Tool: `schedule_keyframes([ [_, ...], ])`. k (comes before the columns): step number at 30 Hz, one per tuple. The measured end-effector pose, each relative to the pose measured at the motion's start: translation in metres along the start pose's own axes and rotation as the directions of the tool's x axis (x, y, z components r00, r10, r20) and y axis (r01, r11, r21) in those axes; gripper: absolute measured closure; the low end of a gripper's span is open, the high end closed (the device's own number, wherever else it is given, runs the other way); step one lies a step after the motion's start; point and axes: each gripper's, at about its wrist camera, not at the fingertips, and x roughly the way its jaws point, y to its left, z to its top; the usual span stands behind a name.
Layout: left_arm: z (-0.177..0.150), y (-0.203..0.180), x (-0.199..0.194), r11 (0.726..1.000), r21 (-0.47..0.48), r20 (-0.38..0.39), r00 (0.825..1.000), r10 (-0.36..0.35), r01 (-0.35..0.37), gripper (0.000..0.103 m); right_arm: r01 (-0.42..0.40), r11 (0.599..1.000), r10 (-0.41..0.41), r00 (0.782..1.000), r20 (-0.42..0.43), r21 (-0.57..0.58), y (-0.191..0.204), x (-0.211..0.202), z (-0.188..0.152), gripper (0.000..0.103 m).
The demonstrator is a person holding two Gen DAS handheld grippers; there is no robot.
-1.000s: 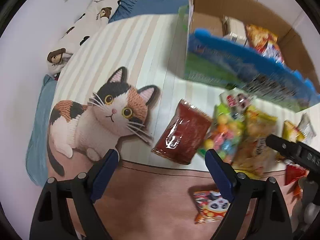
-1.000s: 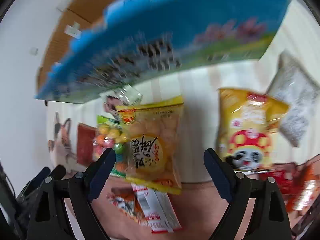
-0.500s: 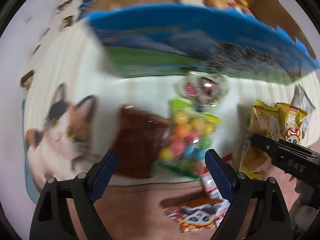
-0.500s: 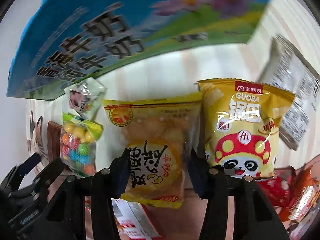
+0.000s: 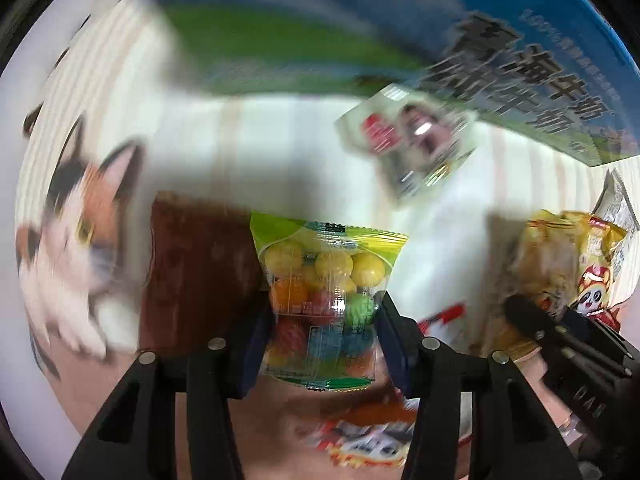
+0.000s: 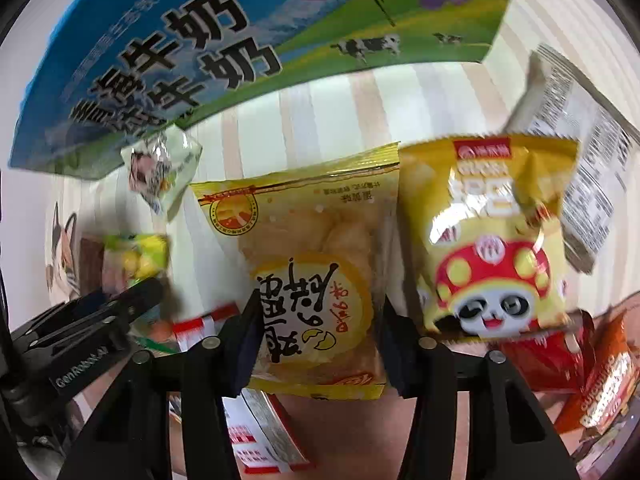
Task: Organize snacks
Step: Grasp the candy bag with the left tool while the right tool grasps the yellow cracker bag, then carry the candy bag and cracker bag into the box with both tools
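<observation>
Left tool on clear green-topped bag of colourful candy balls

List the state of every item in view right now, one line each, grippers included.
Left gripper: fingers just closed, clamped on clear bag of coloured candy balls.
Right gripper: fingers just closed, clamped on yellow pastry packet.
Yellow panda-print crisp bag: lying flat, untouched, beside the pastry packet.
Dark red-brown snack pouch: flat on the mat, blurred.
Blue and green printed milk carton box: standing behind the snacks; inside not visible.
</observation>
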Motion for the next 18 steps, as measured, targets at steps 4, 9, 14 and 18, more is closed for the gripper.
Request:
schedule_keyframes([
  [4, -0.027, 0.016, 0.003, 0.999, -0.04, -0.027, 1.0, -0.015, 0.014, 0.055, -0.022, 1.0, 0.021, 0.999, -0.035, -0.02, -0.007, 0.0, -0.028, 0.049],
  [9, -0.033, 0.012, 0.017, 1.0, -0.019, -0.032, 0.999, 0.007, -0.008, 0.053, -0.118, 0.992, 0.12, 0.99, -0.069, 0.041, -0.017, 0.008, -0.043, 0.035],
  [14, -0.038, 0.002, 0.019, 1.0, -0.014, -0.007, 1.0, 0.018, -0.018, 0.055, -0.11, 0.994, 0.112, 0.992, -0.061, 0.029, -0.017, 0.011, -0.04, 0.035],
  [18, -0.045, -0.005, 0.011, 0.999, -0.034, 0.017, 1.0, 0.011, -0.01, 0.056, -0.071, 0.997, 0.071, 0.997, -0.009, -0.001, -0.006, 0.009, -0.039, 0.053],
])
